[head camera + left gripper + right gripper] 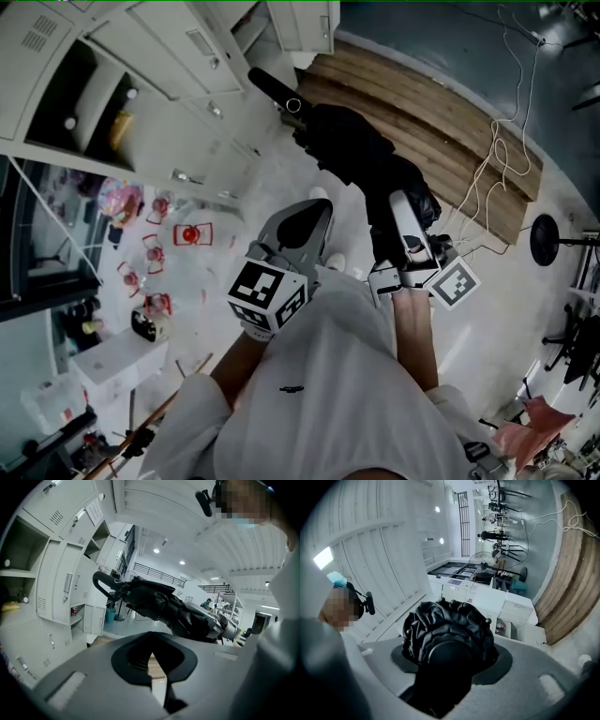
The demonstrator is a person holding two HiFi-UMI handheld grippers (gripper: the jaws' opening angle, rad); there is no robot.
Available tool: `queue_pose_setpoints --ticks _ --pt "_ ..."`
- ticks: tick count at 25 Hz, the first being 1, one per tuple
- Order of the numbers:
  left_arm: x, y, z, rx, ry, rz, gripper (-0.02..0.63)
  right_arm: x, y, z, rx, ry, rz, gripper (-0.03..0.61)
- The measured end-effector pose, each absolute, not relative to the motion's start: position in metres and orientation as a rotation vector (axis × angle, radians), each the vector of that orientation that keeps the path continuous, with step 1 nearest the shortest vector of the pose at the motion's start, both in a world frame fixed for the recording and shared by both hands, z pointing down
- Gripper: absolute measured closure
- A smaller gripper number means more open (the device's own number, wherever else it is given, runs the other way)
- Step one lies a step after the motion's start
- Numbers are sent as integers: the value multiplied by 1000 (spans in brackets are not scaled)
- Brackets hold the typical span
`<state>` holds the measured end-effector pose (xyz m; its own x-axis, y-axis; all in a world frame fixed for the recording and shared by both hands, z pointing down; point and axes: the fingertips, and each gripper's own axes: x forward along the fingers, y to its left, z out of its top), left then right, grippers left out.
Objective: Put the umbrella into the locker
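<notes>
At 6 o'clock in the head view, closest to the camera, the person's white shirt [328, 394] fills the lower frame, with both forearms reaching away from it. Just past the shirt toward 11 o'clock, the left gripper [314, 220] has its jaws drawn together. Its own view shows only a thin slit and a dark hollow between them, with nothing held. At 1 o'clock from the shirt, the right gripper [401, 211] is clamped around the black folded umbrella [356, 150]. In the right gripper view the umbrella's bunched fabric and round end fill the hollow between the jaws, which are spread fairly wide around it.

From that grip the umbrella slants off toward 11 o'clock, held in the air, and ends in its dark handle [272, 89], which lies close to the grey lockers [141, 56]. One compartment [66, 103] at 10 o'clock stands open. Farther off at 1 o'clock, wooden boards [441, 131] lie on the pale floor, and a white cable [502, 150] trails across them.
</notes>
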<state>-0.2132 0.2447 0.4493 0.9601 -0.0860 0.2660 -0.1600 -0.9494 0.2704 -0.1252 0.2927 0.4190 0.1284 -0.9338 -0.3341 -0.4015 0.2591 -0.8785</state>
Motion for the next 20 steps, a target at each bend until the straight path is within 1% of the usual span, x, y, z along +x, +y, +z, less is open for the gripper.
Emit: queue_pose_setpoints --ticks 10,20 --pt "-164 209 451 2801 -139 349 595 -80 262 419 -1350 1445 -623 314" --pt "-105 130 457 2752 -196 343 595 -17 188 423 -1319 1418 -667 314"
